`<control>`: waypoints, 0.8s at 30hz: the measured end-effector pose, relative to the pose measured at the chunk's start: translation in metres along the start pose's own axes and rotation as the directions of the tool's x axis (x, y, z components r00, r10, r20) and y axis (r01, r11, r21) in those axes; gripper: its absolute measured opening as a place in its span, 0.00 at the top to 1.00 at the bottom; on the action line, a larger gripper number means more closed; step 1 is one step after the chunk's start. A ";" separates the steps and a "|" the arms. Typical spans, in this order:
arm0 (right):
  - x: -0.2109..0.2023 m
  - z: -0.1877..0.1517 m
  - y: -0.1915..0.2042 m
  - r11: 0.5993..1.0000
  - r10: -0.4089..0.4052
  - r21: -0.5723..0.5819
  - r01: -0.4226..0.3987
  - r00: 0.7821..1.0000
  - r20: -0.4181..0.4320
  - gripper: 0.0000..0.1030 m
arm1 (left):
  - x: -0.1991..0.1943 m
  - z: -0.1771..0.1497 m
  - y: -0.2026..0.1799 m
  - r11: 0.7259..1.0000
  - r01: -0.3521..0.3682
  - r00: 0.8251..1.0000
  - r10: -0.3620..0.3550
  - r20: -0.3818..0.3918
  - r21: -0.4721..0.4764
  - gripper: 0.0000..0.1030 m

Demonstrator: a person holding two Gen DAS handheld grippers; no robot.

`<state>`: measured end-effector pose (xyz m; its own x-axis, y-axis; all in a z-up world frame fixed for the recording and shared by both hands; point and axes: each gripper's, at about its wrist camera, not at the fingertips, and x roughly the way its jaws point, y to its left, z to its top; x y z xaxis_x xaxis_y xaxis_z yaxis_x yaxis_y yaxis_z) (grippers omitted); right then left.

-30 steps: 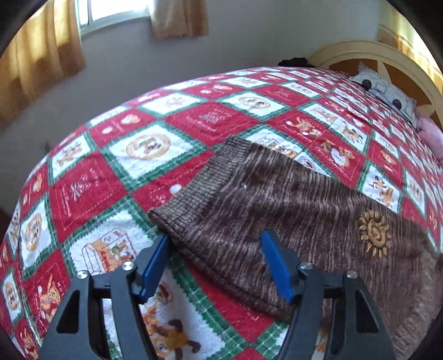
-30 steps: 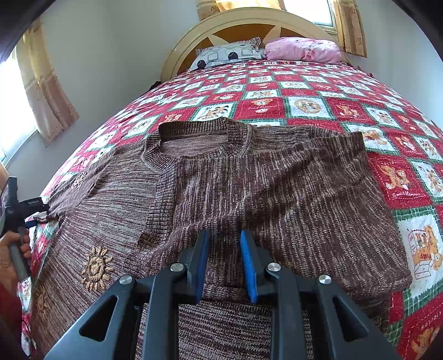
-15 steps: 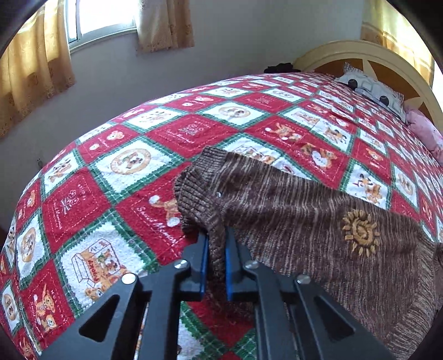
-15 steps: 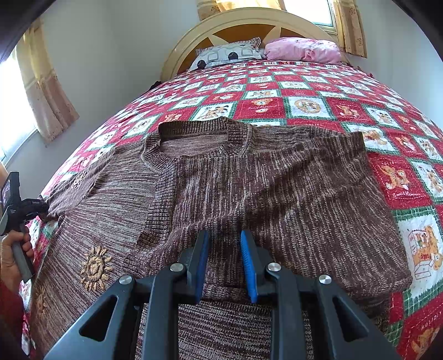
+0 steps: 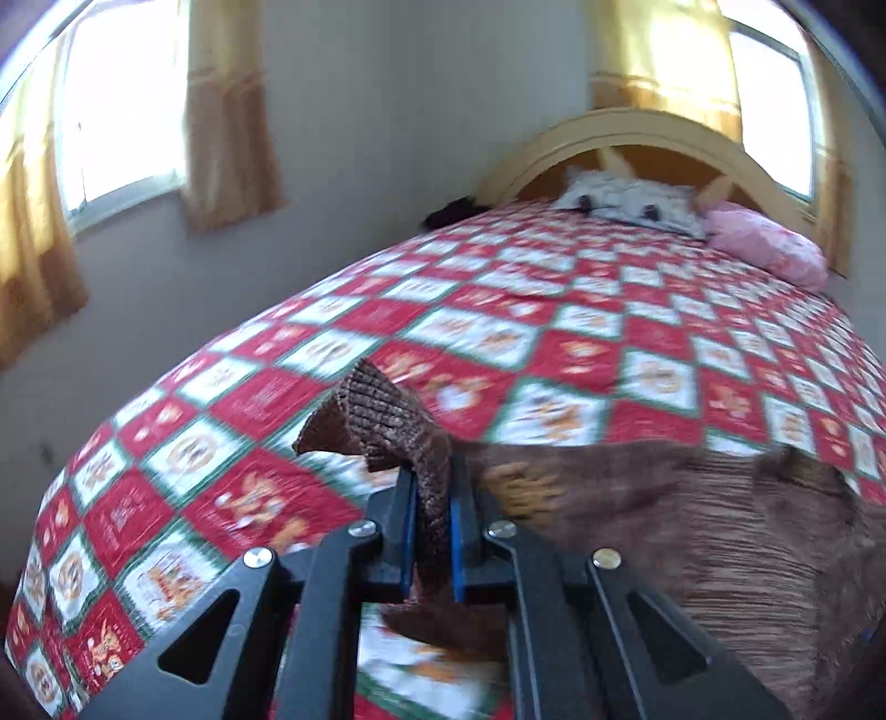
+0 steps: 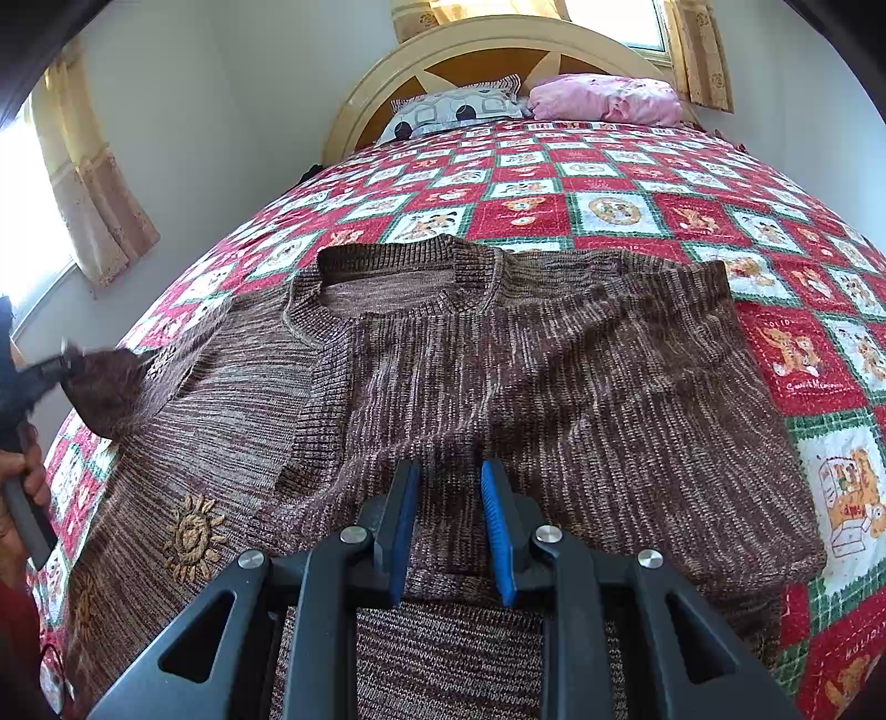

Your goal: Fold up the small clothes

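first fold underway on the sweater (image 6: 498, 387)

our left gripper (image 5: 432, 531) clamps the sleeve cuff (image 5: 382, 415), lifted off the quilt (image 5: 609, 343); our right gripper (image 6: 446, 526) hovers parted, empty; body folds remain.

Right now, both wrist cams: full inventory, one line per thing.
sweater: 1, brown knit with orange sun motifs, spread on the quilt, one sleeve already folded across the body
sleeve cuff: 1, brown ribbed, lifted off the quilt
quilt: 1, red, white and green patchwork, covers the bed
patterned pillow: 1, grey-white, at the headboard
pink pillow: 1, beside the patterned pillow
headboard: 1, cream and orange, arched
curtains: several, tan, at the windows
left gripper: black with blue pads, shut on the sleeve cuff
right gripper: jaws partly open over the sweater, gripping nothing
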<state>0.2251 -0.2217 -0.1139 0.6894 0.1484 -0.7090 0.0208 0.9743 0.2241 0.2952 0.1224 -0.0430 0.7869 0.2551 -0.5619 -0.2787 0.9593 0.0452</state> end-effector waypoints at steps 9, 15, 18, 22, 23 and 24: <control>0.000 0.000 -0.007 0.999 0.037 0.032 -0.037 0.999 0.007 0.76 | -0.042 -0.031 -0.118 0.956 0.202 0.978 -0.209 0.012 0.212 0.91; 0.000 0.000 -0.010 0.997 0.059 0.052 -0.059 0.998 0.010 0.75 | -0.062 -0.070 -0.163 0.913 0.276 0.960 -0.277 -0.040 0.299 0.91; 0.000 0.000 -0.011 0.996 0.063 0.055 -0.063 0.998 0.011 0.75 | -0.059 -0.086 -0.174 0.899 0.301 0.954 -0.283 -0.103 0.319 0.89; -0.001 0.000 -0.012 0.997 0.061 0.053 -0.061 0.998 0.010 0.75 | -0.057 -0.094 -0.171 0.882 0.371 0.924 -0.322 -0.205 0.291 0.77; -0.001 0.000 -0.012 0.997 0.061 0.053 -0.062 0.998 0.010 0.75 | -0.061 -0.093 -0.166 0.871 0.403 0.910 -0.350 -0.222 0.280 0.57; -0.001 0.000 -0.012 0.997 0.062 0.054 -0.063 0.998 0.010 0.75 | -0.066 -0.093 -0.164 0.863 0.423 0.902 -0.370 -0.223 0.276 0.32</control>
<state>0.2245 -0.2332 -0.1160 0.6969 0.2069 -0.6867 0.0168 0.9525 0.3040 0.2379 -0.0627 -0.0903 0.6899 -0.1522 -0.7077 0.2437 0.9694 0.0291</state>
